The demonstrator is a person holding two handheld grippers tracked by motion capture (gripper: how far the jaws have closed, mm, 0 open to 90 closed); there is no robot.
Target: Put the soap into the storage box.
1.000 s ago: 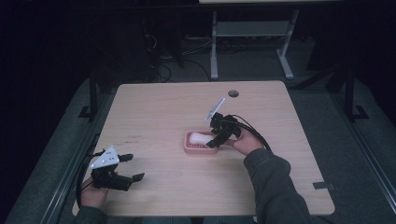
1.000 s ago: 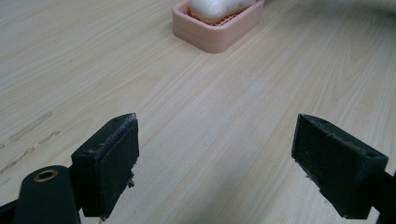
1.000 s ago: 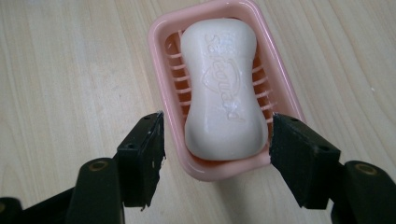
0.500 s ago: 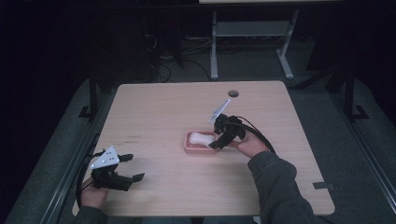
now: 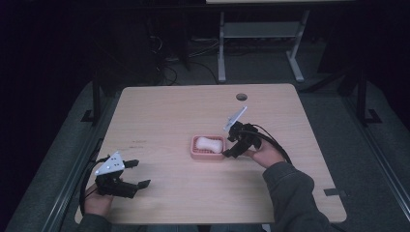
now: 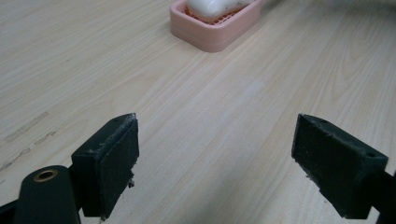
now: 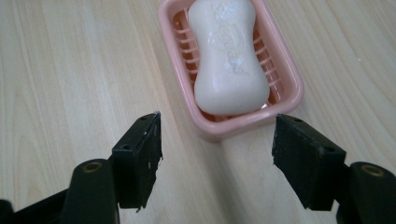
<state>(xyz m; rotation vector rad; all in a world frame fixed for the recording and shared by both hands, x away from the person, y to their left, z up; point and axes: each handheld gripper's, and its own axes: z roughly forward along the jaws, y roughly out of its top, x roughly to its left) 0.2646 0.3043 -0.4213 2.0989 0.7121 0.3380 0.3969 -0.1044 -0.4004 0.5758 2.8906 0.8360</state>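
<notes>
Two sets of tongs are present, both with jaws apart and empty. Right tongs [image 5: 231, 147] sit at 3 o'clock of the pink soap dish [image 5: 194, 153], just beside its short end, not touching it in the right gripper view. White soap bar [image 7: 229, 56] lies flat inside the dish, near bench [image 5: 159, 111] centre. Left tongs [image 5: 137, 174] rest at 7 o'clock, well apart. Judgement: soap appears seated in its dish; whatever remains is small, likely moving the right tongs clear.
</notes>
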